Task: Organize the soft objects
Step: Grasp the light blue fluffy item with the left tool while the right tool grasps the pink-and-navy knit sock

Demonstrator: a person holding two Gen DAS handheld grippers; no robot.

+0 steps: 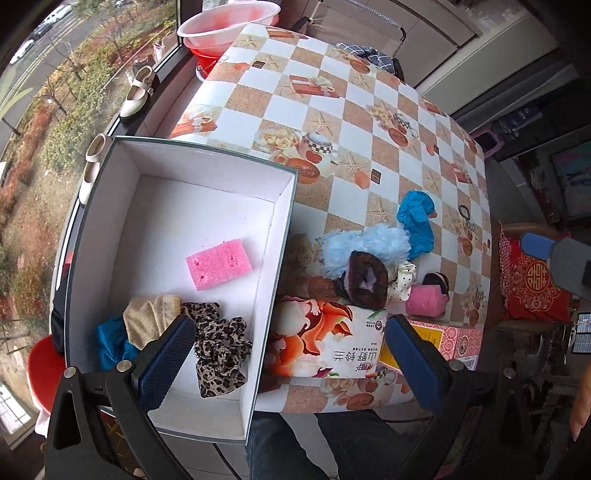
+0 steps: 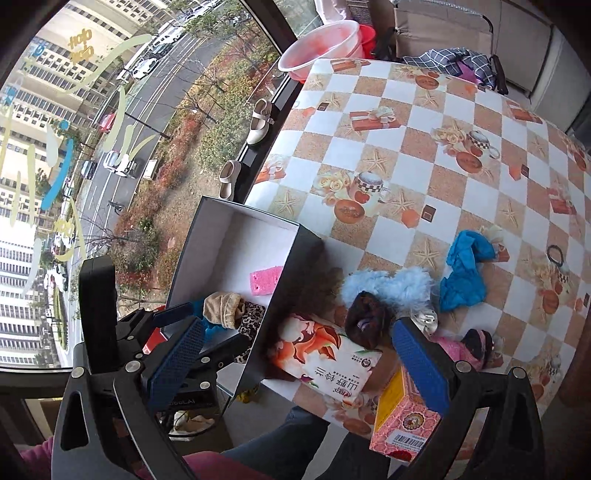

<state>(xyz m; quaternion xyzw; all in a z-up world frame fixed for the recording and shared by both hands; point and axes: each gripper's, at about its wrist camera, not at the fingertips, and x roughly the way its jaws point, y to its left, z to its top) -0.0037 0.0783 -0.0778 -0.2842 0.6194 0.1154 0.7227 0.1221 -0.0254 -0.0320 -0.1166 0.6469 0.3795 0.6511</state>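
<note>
A white-lined box (image 1: 207, 162) stands at the table's left edge. Inside lie a pink sponge (image 1: 218, 263), a beige cloth (image 1: 153, 319), a leopard scrunchie (image 1: 218, 349) and a blue cloth (image 1: 110, 341). My left gripper (image 1: 290, 363) hangs open above the box's right wall, with nothing held. To the right of the box, on the table, are a fluffy light-blue piece (image 1: 369, 245), a dark brown scrunchie (image 1: 367, 282), a blue cloth (image 1: 417, 218) and a pink pouch (image 1: 424, 301). My right gripper (image 2: 297, 365) is open and empty over the tissue pack (image 2: 325, 354), near the brown scrunchie (image 2: 365, 314).
The checked tablecloth (image 1: 332, 96) covers the table. A tissue pack (image 1: 332, 339) and a pink carton (image 2: 402, 417) lie at the near edge. A black hair tie (image 1: 464, 212) lies further right. Shoes (image 1: 136, 96) and a pink basin (image 1: 225, 22) sit by the window. A person's legs are below.
</note>
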